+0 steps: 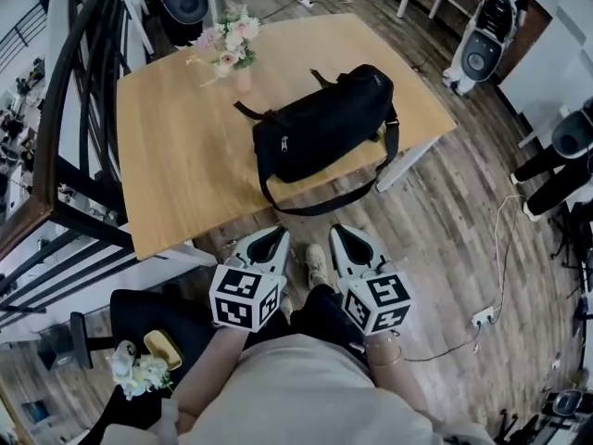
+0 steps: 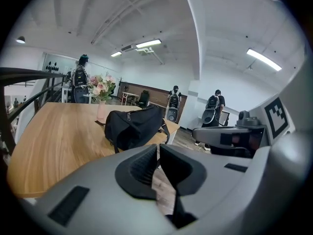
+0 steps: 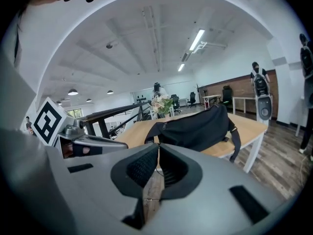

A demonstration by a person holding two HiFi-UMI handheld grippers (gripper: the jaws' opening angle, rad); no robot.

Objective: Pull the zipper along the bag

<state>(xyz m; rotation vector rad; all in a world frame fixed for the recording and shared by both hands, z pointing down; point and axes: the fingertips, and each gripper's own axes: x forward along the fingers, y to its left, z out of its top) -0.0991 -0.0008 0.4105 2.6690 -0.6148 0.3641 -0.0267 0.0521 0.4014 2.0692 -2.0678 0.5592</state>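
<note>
One bag (image 1: 324, 123), two claws (image 1: 270, 246) (image 1: 350, 245), one table (image 1: 176, 156)

The bag (image 1: 320, 133) lies on the table (image 1: 176, 165), toward its right side, with its strap (image 1: 324, 209) hanging over the near edge. A vase of flowers (image 1: 230, 49) stands behind and left of the bag, apart from it. The left gripper (image 1: 277, 234) and right gripper (image 1: 340, 234) sit side by side before that edge, clear of the bag. A railing (image 1: 69, 100) runs along the table's left

The person wears a beige shirt (image 1: 306, 392), dark trousers (image 1: 320, 315) and pale shoes (image 1: 317, 265). Ahead of the shirt, the left tongs (image 1: 279, 234) and right tongs (image 1: 337, 233) have grey shells, ribbed black pads (image 2: 142, 168) and black-and-white marker cubes (image 1: 246, 297).
</note>
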